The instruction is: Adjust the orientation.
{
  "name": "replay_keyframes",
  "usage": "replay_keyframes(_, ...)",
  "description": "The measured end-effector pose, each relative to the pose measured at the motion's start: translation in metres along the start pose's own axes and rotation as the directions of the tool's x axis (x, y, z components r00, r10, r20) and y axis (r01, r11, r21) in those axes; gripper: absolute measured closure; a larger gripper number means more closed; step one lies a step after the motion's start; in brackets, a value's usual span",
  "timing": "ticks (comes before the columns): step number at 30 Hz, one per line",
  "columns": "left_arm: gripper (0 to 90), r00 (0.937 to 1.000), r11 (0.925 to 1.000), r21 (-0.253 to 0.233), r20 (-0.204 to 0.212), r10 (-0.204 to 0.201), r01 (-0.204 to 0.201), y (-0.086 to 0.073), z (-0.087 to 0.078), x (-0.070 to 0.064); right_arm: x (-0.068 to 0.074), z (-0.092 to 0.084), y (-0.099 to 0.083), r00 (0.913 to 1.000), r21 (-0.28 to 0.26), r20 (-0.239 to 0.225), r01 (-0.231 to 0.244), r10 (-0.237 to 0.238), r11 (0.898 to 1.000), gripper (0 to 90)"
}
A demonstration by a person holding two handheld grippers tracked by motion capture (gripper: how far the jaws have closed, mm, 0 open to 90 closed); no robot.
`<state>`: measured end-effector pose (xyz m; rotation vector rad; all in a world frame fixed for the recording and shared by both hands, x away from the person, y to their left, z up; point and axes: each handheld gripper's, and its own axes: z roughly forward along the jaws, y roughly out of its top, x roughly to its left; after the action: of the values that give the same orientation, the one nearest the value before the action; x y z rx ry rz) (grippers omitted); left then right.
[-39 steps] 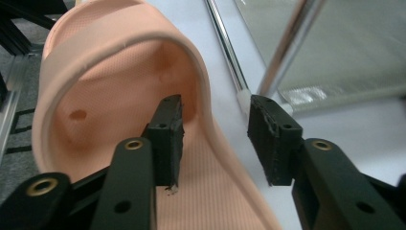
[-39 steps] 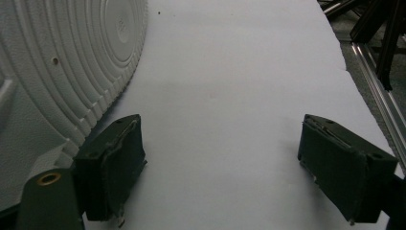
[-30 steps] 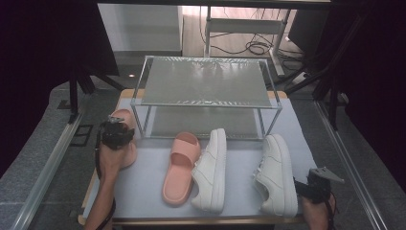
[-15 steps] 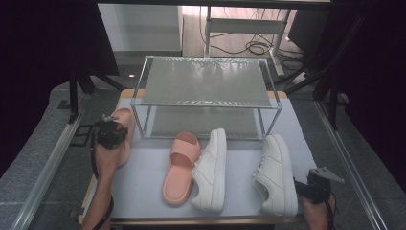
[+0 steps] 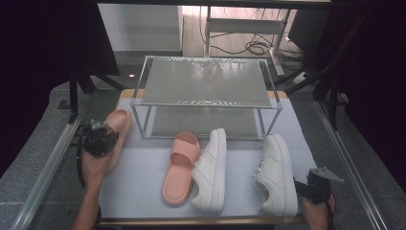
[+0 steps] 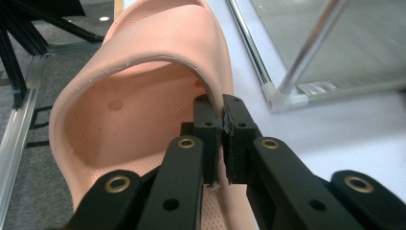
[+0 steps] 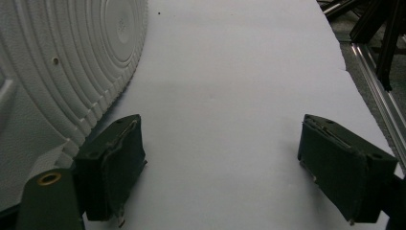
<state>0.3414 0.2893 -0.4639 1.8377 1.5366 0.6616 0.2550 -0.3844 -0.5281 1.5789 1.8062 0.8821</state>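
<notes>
Since the earlier frame, left gripper (image 5: 101,136) has just been closing its jaws, now clamped on the strap edge of the pink slipper (image 6: 143,86) at the mat's left side, beside the shoe rack (image 5: 206,91). Slipper looks slightly lifted, not placed yet. Right gripper (image 7: 230,163) sits with jaws wide apart, holding nothing, next to right white sneaker (image 5: 277,172). Other pink slipper (image 5: 179,167) and left white sneaker (image 5: 210,170) remain on the mat (image 5: 143,177). Rack shelves bare; likely all four shoes left to shelve.
</notes>
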Motion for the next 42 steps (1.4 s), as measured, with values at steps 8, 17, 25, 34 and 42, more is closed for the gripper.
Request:
replay_keyframes(8,86.0,0.9985,0.9998,-0.004,0.05,0.02,-0.02,-0.016,-0.023,0.0,0.0,0.0,0.0,1.0,0.0,0.0,0.0,0.0,1.0,15.8)
replay_keyframes(17,86.0,0.9956,0.9984,-0.009,0.074,0.057,-0.056,-0.034,-0.05,-0.006,0.0,0.0,0.0,1.0,0.0,0.0,-0.002,0.002,1.0,15.8)
replay_keyframes(25,86.0,0.9875,0.9944,-0.02,0.118,0.105,-0.104,-0.049,-0.069,-0.02,0.0,0.0,0.0,1.0,0.0,0.0,-0.002,0.002,1.0,15.8)
replay_keyframes(34,86.0,0.9728,0.987,-0.035,0.167,0.16,-0.157,-0.055,-0.08,-0.044,0.0,0.0,0.0,1.0,0.001,0.0,-0.002,0.002,1.0,15.8)
replay_keyframes(42,86.0,0.9585,0.9806,-0.039,0.207,0.196,-0.192,-0.056,-0.076,-0.064,0.0,0.0,0.0,1.0,0.001,0.0,-0.002,0.002,1.0,15.8)
